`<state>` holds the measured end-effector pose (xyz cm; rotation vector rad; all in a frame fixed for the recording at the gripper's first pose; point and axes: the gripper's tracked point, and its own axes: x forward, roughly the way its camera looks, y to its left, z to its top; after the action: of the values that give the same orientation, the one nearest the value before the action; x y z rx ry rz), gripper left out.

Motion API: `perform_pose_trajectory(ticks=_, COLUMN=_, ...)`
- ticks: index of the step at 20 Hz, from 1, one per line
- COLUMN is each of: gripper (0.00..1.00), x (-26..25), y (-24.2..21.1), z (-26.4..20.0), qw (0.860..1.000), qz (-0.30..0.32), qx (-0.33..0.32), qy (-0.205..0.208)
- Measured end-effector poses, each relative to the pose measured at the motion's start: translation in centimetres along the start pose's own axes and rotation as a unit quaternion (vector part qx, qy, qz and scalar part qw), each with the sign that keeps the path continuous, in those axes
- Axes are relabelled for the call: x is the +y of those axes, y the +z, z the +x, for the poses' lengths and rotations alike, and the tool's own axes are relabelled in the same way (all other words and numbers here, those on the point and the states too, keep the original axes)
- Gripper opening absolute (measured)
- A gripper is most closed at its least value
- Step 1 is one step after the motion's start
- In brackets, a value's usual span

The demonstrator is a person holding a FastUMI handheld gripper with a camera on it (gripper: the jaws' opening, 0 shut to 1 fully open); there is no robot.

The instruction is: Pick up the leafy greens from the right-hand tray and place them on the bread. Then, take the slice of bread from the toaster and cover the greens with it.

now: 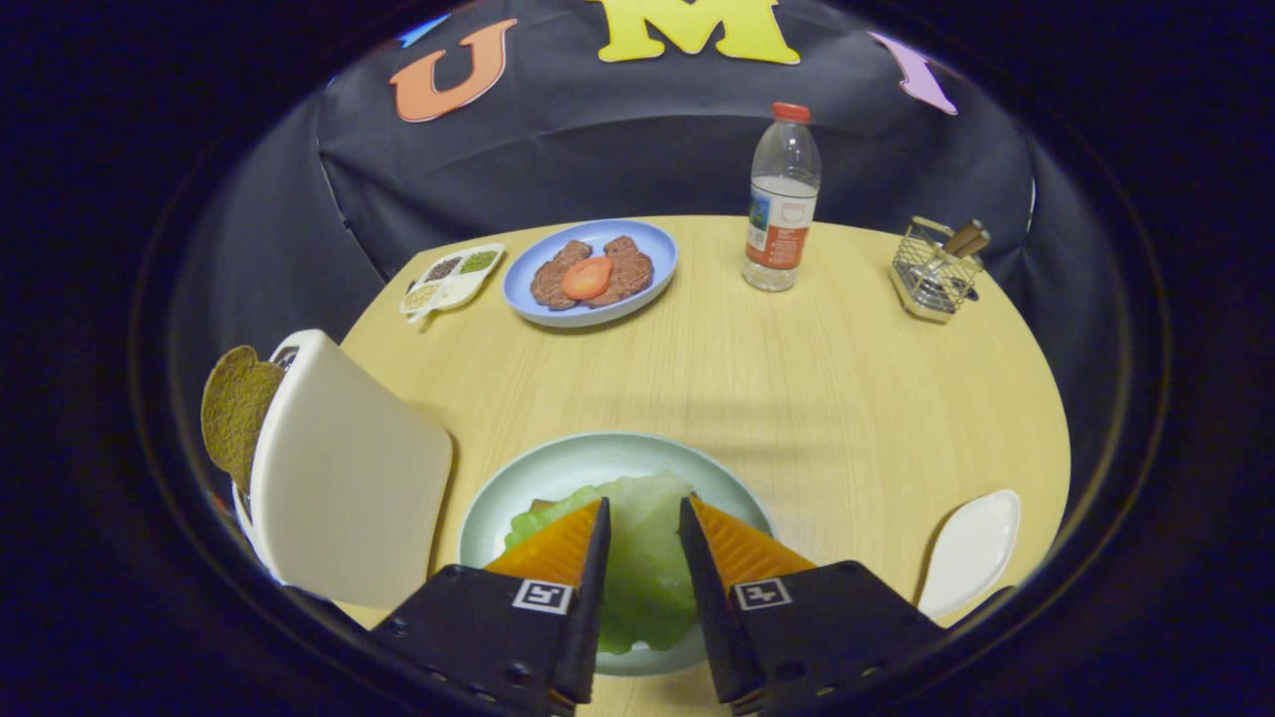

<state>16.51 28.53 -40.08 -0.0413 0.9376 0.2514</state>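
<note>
Pale wood worktop (797,378) carries a green plate (558,468) where leafy greens (642,558) lie, seemingly over bread (541,505). Tongs (643,518) stand parted astride them. A brown slice (236,408) sticks from the toaster (339,478).

Two-finger gripper (643,518), black bodies with orange pads

Each finger (558,546) ends in a wedge-shaped orange pad with a finely ribbed face, tapering to a point at the tip and edged along its inner side by a thin black strip. Behind the pads sit broad, angular black housings with a matte finish. On top of each housing, close to the base of the pad, is a small square white marker printed with a black block pattern. A few small round screw heads dot the lower parts of the housings, and a sliver of orange shows again at the bottom of the left finger's inner edge.
</note>
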Motion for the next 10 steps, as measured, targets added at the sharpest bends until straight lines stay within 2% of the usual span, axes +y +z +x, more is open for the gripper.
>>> perform_pose_trajectory(ticks=3, gripper=0.79, x=-0.8, y=0.5, z=-2.7, qw=0.999, qz=-0.016, qx=-0.005, qy=-0.028)
perform_pose_trajectory(ticks=6, gripper=0.85, x=-0.7, y=2.2, z=-6.2, qw=0.999, qz=-0.023, qx=-0.03, qy=-0.031)
perform_pose_trajectory(ticks=10, gripper=0.95, x=-0.1, y=5.3, z=-12.0, qw=0.993, qz=-0.029, qx=-0.099, qy=-0.05)
